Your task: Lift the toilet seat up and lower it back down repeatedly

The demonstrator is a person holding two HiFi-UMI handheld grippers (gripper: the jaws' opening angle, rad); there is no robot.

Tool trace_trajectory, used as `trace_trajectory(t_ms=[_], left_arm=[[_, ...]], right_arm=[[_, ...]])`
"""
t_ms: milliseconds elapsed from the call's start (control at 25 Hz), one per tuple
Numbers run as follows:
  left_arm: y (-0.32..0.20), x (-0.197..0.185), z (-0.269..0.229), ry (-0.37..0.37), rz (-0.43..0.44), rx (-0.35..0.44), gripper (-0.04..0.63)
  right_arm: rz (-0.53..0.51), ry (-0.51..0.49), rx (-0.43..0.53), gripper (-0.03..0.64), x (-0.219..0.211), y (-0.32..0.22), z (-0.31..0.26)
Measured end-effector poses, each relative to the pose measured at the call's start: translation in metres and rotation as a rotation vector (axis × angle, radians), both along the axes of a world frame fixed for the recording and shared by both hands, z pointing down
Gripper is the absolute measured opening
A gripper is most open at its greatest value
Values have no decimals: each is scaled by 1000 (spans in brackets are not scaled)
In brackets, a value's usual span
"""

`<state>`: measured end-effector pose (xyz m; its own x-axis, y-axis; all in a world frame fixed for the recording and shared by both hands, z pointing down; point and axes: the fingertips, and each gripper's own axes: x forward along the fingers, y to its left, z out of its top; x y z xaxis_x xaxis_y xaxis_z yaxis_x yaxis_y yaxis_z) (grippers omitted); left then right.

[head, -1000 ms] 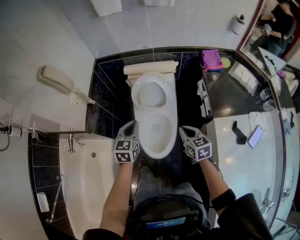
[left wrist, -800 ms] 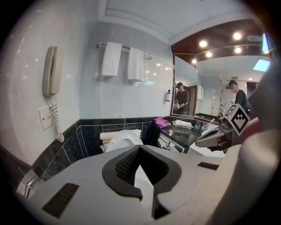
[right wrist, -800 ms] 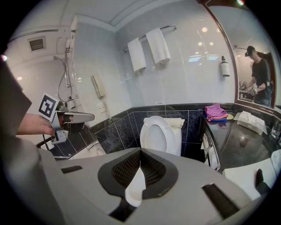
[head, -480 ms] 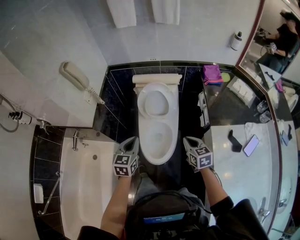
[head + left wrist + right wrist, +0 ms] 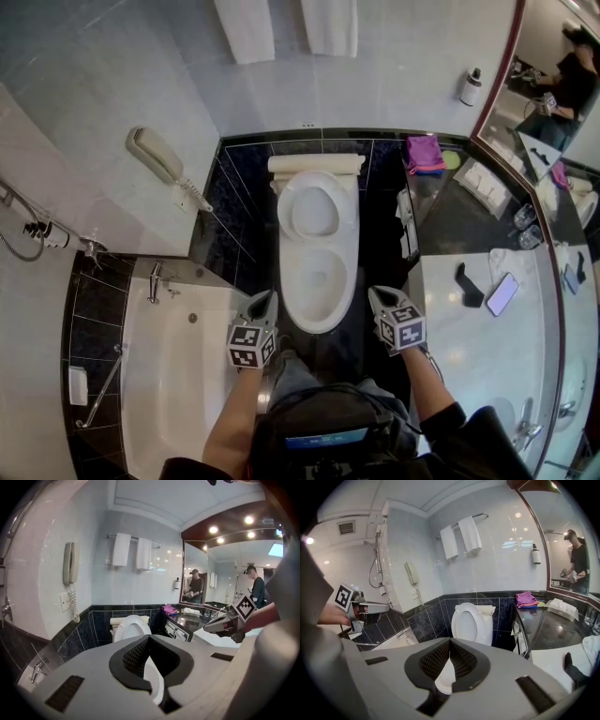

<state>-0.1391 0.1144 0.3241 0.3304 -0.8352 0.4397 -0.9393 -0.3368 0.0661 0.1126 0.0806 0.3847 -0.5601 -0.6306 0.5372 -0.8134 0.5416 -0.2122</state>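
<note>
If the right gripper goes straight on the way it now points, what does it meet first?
The right gripper would probably first meet the near rim of the white ceramic toilet bowl; depth is unclear.

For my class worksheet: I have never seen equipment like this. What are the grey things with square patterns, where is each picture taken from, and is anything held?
A person faces a toilet, holding a two-jaw gripper in each hand: the left gripper and the right gripper. The patterned cubes are part of them. The top-down picture comes from a camera on the person's head; the other two from cameras riding on each gripper, looking along its jaws. Both grippers are shut and empty. The toilet seat stands raised. A bathtub lies left, a counter right.
</note>
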Motion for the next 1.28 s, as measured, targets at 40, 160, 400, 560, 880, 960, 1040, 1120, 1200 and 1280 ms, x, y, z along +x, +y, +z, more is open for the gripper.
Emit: trace_trajectory(t_ms=[40, 160, 400, 560, 880, 960, 1040, 1120, 1200, 1280], left_arm=[[1, 1, 1, -2, 1, -2, -5], [0, 0, 4, -4, 3, -7, -5], [-11, -4, 15, -7, 23, -27, -5], [-27, -4, 30, -29, 63, -40, -5], [-101, -3, 77, -51, 174, -89, -5], [-127, -1, 86, -50, 193, -85, -5], [-153, 3, 95, -44, 208, -79, -5], [-179, 4, 105, -37, 214, -74, -5], [-205, 3, 115, -35, 216, -71, -6], [-229, 4, 124, -34, 223, -69, -5]], right_arm=[[0, -1, -1, 17, 0, 1, 0], [-3, -5, -3, 17, -4, 2, 1], [-20, 31, 16, 18, -16, -11, 4], [-18, 77, 37, 20, -28, -36, 15], [-37, 179, 54, 81, -69, -127, 35], [-43, 210, 72, 88, -75, -157, 41], [-49, 247, 89, 96, -79, -186, 49], [-60, 285, 105, 123, -84, -214, 58], [-75, 315, 118, 144, -89, -243, 68], [-94, 351, 131, 172, -94, -270, 75]])
